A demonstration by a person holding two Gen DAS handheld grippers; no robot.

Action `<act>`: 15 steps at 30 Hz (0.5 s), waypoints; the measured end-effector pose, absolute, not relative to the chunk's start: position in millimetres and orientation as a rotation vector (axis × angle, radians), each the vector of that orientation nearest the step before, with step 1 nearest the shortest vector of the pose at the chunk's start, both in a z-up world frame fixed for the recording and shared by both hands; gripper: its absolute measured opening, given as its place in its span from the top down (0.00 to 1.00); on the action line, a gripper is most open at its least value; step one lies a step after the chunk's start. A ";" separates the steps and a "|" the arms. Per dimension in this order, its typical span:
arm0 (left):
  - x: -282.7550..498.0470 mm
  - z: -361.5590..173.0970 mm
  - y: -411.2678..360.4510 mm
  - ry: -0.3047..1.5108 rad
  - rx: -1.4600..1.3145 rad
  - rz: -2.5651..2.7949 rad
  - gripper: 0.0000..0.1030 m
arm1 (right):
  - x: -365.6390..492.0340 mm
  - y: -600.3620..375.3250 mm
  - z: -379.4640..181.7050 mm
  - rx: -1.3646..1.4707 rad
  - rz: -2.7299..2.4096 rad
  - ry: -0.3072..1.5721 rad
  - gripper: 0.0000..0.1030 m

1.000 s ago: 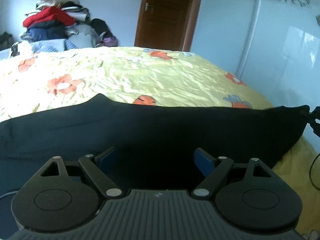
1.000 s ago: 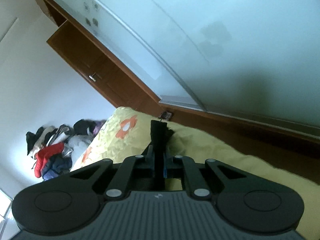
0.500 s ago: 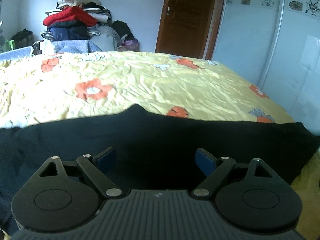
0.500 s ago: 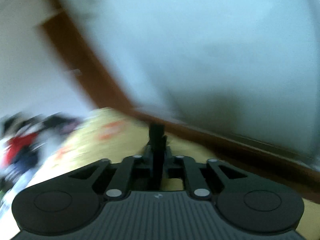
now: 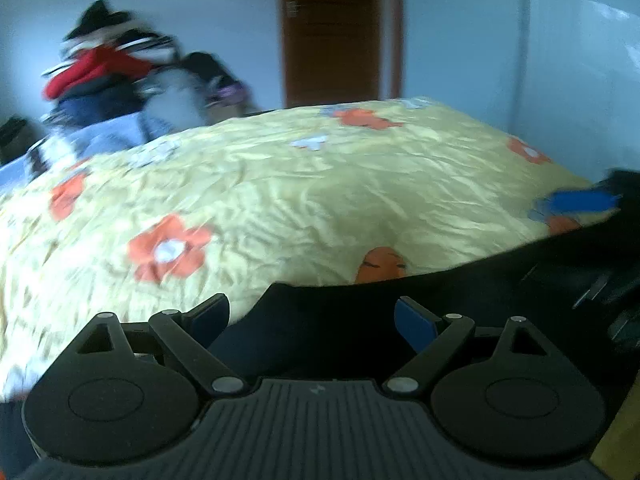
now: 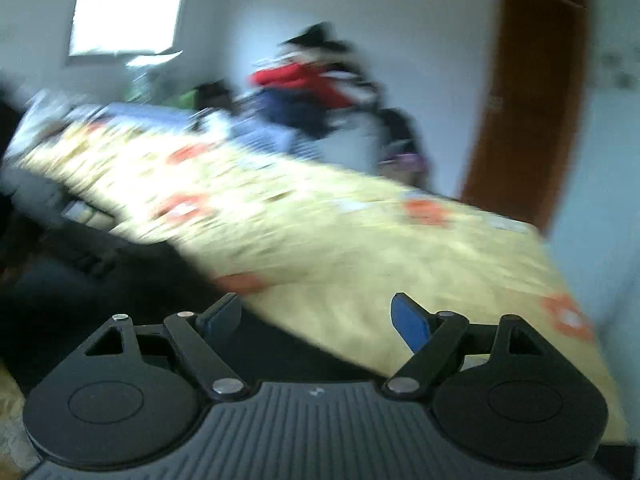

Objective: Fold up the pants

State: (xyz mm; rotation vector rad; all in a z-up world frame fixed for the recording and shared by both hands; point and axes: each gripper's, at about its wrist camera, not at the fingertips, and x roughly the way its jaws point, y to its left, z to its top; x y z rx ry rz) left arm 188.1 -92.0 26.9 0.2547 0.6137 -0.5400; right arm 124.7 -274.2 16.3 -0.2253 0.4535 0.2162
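The black pants lie on the near edge of the yellow flowered bed. In the left wrist view my left gripper is open, its blue pads spread over the pants' upper edge, holding nothing. My right gripper shows at the far right of that view, blue pad showing. In the blurred right wrist view my right gripper is open and empty above the bed, with the pants dark at the lower left.
A heap of clothes is piled at the far left beyond the bed. A brown door stands at the back, with a pale wardrobe panel along the right. A bright window shows in the right wrist view.
My right gripper has opened and let go of the pants, and it has swung round toward the bed. My left gripper stays open; the pants edge sits lower and nearer.
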 end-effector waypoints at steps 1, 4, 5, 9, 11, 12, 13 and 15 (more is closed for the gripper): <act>191.4 26.7 -91.5 0.617 0.265 -0.558 0.13 | 119.2 -265.1 7.1 -0.242 0.235 0.472 0.20; 196.7 25.6 -92.9 0.611 0.315 -0.630 0.14 | 113.5 -249.1 -12.7 -0.274 0.278 0.523 0.20; 196.9 25.6 -94.7 0.601 0.351 -0.666 0.13 | 114.9 -245.9 -15.7 -0.280 0.288 0.538 0.20; 196.9 26.9 -96.8 0.612 0.401 -0.652 0.12 | 123.7 -250.7 -15.7 -0.272 0.317 0.538 0.21; 199.5 23.1 -92.8 0.669 0.324 -0.635 0.12 | 128.8 -259.6 -6.9 -0.243 0.373 0.511 0.21; 201.6 20.1 -91.1 0.690 0.291 -0.626 0.12 | 135.8 -264.0 -1.9 -0.234 0.402 0.508 0.21; 201.1 16.5 -88.8 0.698 0.261 -0.614 0.12 | 145.1 -266.9 3.5 -0.228 0.422 0.512 0.21; 199.3 9.9 -86.1 0.710 0.242 -0.579 0.12 | 166.7 -267.5 10.4 -0.224 0.457 0.533 0.38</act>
